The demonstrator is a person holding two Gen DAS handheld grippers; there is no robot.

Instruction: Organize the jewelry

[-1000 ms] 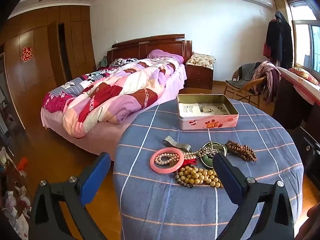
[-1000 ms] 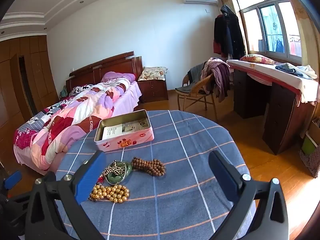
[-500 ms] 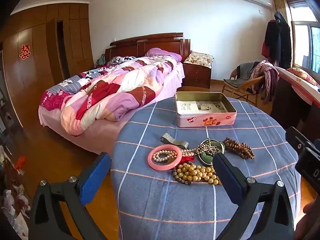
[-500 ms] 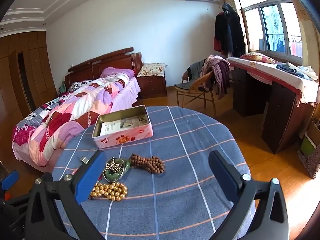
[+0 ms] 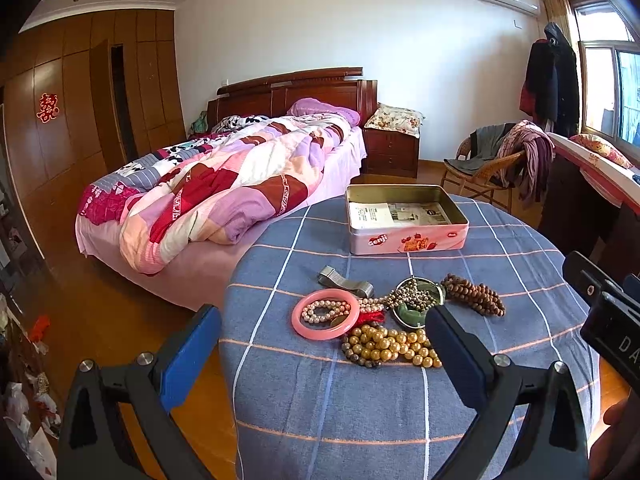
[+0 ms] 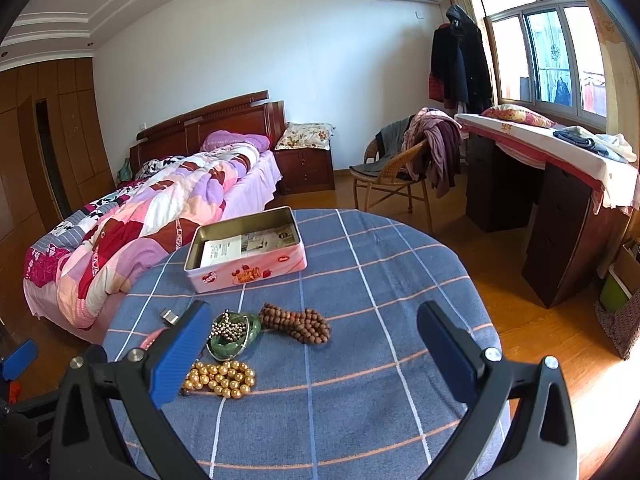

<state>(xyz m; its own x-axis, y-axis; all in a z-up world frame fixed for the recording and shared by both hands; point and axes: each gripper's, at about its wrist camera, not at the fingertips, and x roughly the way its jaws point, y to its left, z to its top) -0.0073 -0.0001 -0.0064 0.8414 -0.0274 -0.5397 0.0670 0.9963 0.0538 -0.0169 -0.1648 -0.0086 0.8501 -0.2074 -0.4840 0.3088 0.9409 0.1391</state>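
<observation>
**Slowly closing in: both tongs near the jewelry heap, nothing picked yet**

Still empty, both tongs now hang closer to the round table (image 5: 520, 264) than they did a second ago; in each wrist view the checked cloth and the heap fill more of the picture. The left gripper (image 5: 320, 344) is spread wide, released, with nothing between its blue pads. Straight ahead of it, between its two fingers, lie the pink bangle (image 5: 325, 314) with a pearl strand (image 5: 320, 311) coiled inside it and the gold bead bracelet (image 5: 394, 346) just in front of its right finger. The right gripper (image 6: 316, 344) is equally spread and holds nothing. Beside its left finger sit the green jade piece (image 6: 236, 338) with small silvery beads (image 6: 229, 328) piled on it, and the same gold beads nearer in. The brown wooden beads (image 6: 298, 324) lie ahead, between its fingers. The right tool's body has come into the right edge of the left view.

Beyond the heap from both tongs stands the open pink tin (image 5: 404, 220), paper on its floor, no jewelry in it. So the sorting has not begun; the approach suggests a first pick is near. The pieces touch and overlap, so lifting one may drag a neighbour.
</observation>
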